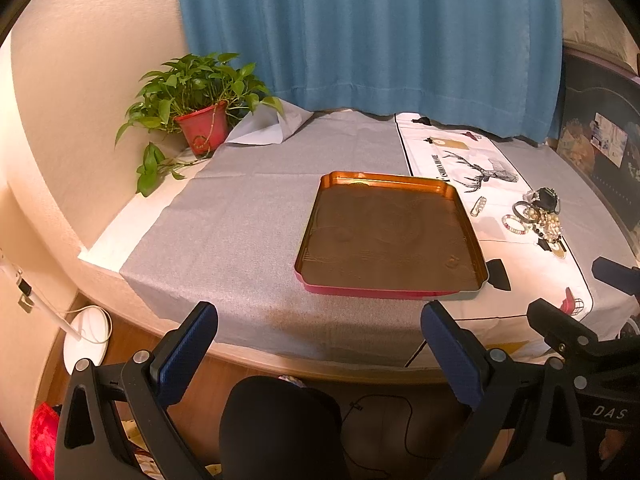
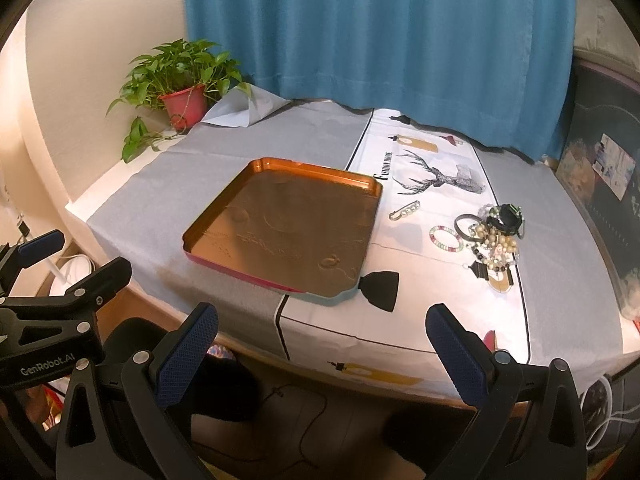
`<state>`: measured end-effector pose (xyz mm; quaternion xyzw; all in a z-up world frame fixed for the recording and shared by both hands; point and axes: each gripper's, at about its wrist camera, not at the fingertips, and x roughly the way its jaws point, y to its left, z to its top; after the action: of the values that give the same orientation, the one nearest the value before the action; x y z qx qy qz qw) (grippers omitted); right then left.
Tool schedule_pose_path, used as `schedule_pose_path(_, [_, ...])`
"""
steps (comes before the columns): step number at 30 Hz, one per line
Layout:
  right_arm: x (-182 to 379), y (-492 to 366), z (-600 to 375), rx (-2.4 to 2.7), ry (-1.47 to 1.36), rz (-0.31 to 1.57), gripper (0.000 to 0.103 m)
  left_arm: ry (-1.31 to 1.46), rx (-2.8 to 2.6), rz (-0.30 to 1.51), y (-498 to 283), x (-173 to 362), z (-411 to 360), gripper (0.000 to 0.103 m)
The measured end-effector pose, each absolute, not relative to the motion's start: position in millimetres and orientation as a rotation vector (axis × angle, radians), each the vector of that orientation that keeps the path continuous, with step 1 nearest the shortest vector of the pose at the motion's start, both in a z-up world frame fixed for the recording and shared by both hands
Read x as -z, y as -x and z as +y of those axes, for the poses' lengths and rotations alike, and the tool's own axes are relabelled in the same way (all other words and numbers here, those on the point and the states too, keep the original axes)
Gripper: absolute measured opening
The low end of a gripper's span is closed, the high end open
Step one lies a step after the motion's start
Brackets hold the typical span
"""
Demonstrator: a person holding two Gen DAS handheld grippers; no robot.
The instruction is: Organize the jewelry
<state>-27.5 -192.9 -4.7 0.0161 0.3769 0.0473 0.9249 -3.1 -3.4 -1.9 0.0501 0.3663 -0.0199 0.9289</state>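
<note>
Both my grippers, left (image 1: 320,334) and right (image 2: 322,336), jaws wide, empty, short of table edge (image 2: 360,368); tray (image 2: 280,224) bare, clear cloth around it; jewelry (image 2: 494,236) heaped right of tray, well beyond fingers

The left gripper (image 1: 320,320) and the right gripper (image 2: 322,322) both tilted downward, jaws spread wide with nothing between the blue pads. They hung side by side, each showing at the edge of the other's view. A dark-clad knee (image 1: 280,420) sat below the left one
</note>
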Motion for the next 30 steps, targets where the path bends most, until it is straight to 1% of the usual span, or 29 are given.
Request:
schedule_pose_path(13, [9,28,-190,-0.094,-0.034,0.78,0.103,-0.109,0.04,0.751,5,6,0,0.101])
schedule_pose_path(18, [14,27,-189,-0.096,-0.04,0.785,0.103,-0.137,0.039,0.768,3,16,-6,0.101])
schedule_pose_path(22, [17,27,-190,-0.098,-0.046,0.788,0.103,-0.213,0.016,0.805,1,16,-11,0.101])
schedule_pose_path(26, [24,25,-196,-0.097,-0.069,0.797,0.103,-0.184,0.034,0.78,-3,20,-15,0.101])
schedule_pose_path(30, [32,23,-213,-0.083,-0.116,0.796,0.103,-0.186,0.099,0.807,-10,28,-29,0.101])
